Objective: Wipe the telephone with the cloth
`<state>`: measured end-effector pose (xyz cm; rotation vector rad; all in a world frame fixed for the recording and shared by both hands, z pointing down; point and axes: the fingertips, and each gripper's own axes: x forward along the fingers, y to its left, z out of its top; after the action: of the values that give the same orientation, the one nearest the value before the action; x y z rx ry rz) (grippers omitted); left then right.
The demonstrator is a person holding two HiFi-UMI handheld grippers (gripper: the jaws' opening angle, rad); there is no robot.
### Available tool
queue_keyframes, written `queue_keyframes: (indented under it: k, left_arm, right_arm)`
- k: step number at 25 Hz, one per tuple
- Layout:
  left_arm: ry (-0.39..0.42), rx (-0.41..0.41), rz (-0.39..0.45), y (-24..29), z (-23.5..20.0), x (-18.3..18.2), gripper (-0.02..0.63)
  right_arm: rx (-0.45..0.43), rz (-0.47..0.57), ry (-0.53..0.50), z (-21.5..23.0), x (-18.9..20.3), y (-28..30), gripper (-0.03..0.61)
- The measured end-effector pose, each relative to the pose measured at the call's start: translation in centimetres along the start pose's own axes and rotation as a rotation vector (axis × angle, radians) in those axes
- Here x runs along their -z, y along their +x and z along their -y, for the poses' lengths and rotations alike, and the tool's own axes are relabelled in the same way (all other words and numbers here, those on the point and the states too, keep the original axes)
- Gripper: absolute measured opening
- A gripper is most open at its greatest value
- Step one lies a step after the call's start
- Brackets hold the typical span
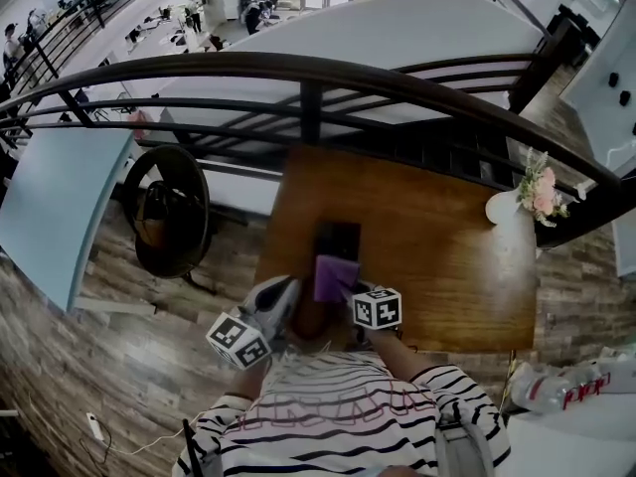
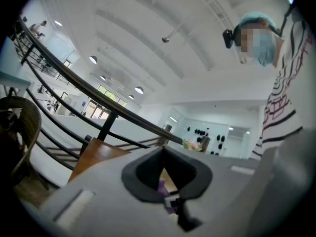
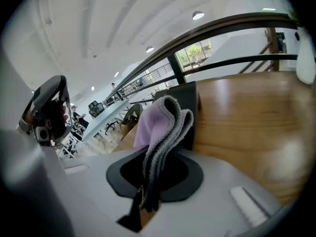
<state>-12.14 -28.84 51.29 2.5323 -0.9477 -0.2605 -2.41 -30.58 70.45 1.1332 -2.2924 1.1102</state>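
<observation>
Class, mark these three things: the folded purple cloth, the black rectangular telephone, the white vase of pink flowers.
Folded purple cloth (image 3: 156, 121): right gripper view, its outer fold.
Black rectangular telephone (image 1: 338, 238): head view, its top face.
White vase of pink flowers (image 1: 501, 208): head view, its body.

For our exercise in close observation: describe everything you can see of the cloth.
The cloth is soft fabric, lilac on one face and grey on the other, folded into layers. The right gripper is shut on its lower edge, so it stands up from the jaws, its fold curling over. In the head view it lies over the near end of the dark telephone; whether they touch cannot be told.
</observation>
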Motion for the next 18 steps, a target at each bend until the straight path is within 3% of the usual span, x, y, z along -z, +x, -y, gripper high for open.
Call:
queue_keyframes:
  k: [9,18]
  left_arm:
    - [-0.014,0.108,-0.039,4.2,2.3,1.3,0.002]
    - [-0.007,0.130,-0.049,5.1,3.0,1.4,0.002]
  right_arm:
    - [0.133,0.042,0.076,6.1,1.2,-4.9,0.037]
    - [0.130,0.055,0.092,6.2,1.1,-6.4,0.037]
